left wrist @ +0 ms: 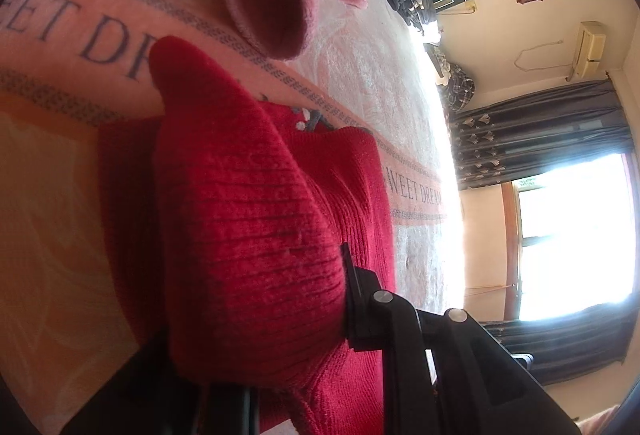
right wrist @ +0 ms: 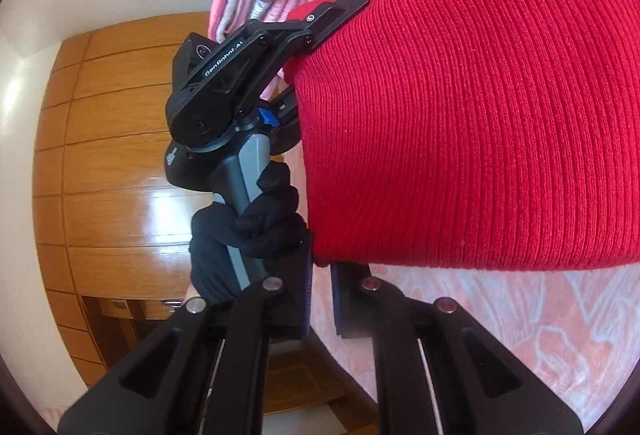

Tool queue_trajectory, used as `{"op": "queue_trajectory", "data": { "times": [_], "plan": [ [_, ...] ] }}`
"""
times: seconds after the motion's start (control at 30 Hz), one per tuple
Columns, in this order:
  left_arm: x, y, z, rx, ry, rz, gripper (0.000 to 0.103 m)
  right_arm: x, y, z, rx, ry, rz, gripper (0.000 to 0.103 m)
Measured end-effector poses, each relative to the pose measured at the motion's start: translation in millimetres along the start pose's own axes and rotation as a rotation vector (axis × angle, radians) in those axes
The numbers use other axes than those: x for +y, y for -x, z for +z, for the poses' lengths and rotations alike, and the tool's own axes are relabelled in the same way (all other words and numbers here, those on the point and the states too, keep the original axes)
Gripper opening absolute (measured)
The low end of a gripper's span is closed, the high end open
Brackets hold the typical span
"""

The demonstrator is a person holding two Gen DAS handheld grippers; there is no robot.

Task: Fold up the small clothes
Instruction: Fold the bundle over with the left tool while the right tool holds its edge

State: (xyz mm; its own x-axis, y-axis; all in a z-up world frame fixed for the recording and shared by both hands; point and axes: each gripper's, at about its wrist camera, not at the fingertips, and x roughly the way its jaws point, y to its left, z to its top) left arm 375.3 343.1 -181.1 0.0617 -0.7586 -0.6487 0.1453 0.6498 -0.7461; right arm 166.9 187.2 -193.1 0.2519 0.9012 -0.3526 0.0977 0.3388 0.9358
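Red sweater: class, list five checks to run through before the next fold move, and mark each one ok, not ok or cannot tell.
1. Left gripper grips the red sweater: ok, fabric is bunched between its fingers.
2. Right gripper holds a corner: ok, the corner sits pinched at its tips.
3. Lower layer rests flat on the bedspread: ok where it shows, beside the raised part.
4. Pink knit stays out of the fold path: ok, it lies apart, further up the bed.
5. Edges line up for the fold: cannot tell, the bulging fabric hides them.
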Motion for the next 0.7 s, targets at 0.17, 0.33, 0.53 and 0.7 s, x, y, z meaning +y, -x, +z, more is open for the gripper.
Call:
{"op": "queue_trajectory", "data": {
  "times": [0.17,0.33,0.53,0.7],
  "plan": [
    [36,-16,-13,0.026,0.006,0.059,0.018,-19,-30,0,0.06,0.089,-0.151,0.014],
    [43,-11,-13,0.002,0.034,0.036,0.026,-19,1,-9,0.059,0.156,-0.214,0.041],
    [44,19,-41,0.015,0.033,0.049,0.049,-28,109,-9,-0.133,0.145,-0.344,0.058],
    [53,33,-73,0.014,0.07,0.042,0.05,-83,131,21,-0.143,0.018,-0.342,0.069]
  ]
}}
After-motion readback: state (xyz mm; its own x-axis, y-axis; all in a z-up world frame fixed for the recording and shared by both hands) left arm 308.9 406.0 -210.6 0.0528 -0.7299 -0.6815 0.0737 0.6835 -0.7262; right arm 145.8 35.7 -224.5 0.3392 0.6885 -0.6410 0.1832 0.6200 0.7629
